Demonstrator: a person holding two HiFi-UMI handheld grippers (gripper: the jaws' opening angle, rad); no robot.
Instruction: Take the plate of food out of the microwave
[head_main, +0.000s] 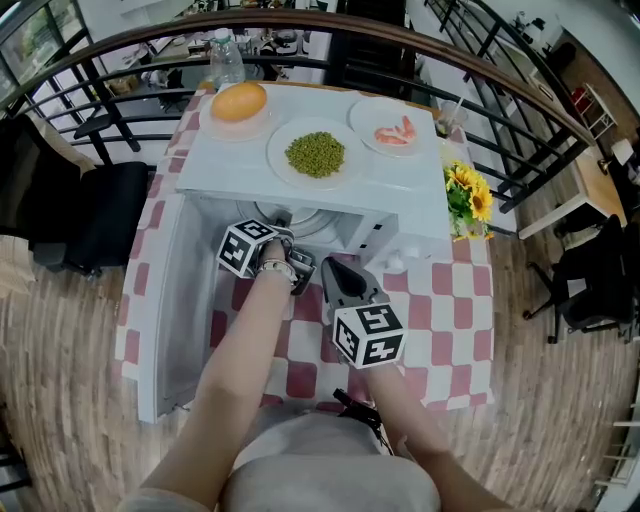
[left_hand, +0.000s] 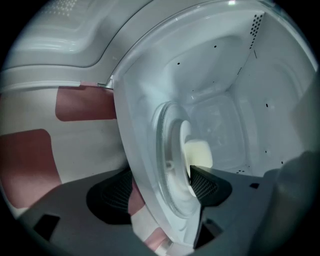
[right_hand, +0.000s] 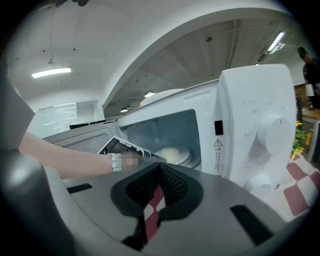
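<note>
1. The left hand-held gripper (left_hand: 161, 191) has its jaws wide, astride the near rim of the round white glazed plate (left_hand: 186, 136), and is not yet pinching it.
2. That plate sits inside the white microwave oven (right_hand: 250, 115), at 12 o'clock from the person. It carries a pale cream lump of food (left_hand: 199, 152).
3. The plate is probably stiff, slick and breakable. Pinch the bare rim firmly and keep it level so the food stays put.
4. The right hand-held gripper (right_hand: 159, 173), at 5 o'clock of the left, has its jaws together and empty over the red-and-white checked desk (head_main: 450, 320).
</note>
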